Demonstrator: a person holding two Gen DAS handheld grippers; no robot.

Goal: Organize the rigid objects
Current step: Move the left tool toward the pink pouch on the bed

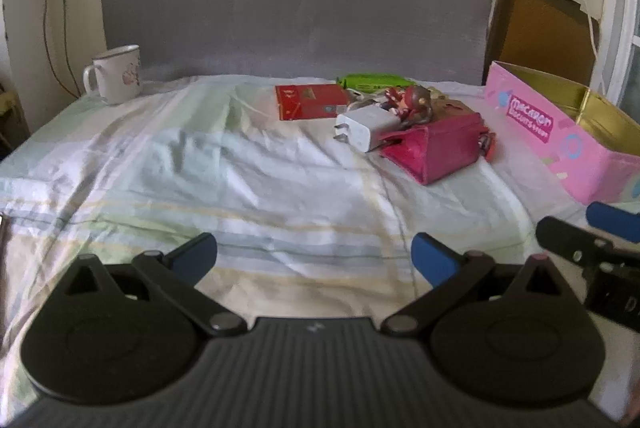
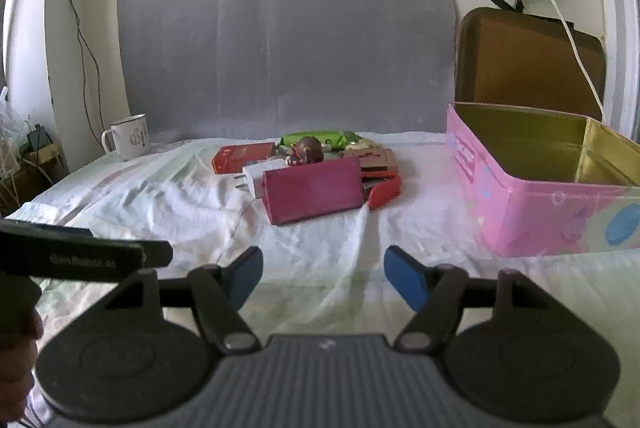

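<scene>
Hovering spread and empty, the left tool (image 1: 314,256) and right tool (image 2: 323,274) face bare sheet (image 1: 208,179); clutter centre, pink tin (image 2: 532,216) at right edge.

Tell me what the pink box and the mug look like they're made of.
Pink box: probably tin, judging by its shiny gold interior and printed glossy outside. Mug: ceramic or enamel, hard to tell which; glossy white with a darker rim and a small print.
</scene>
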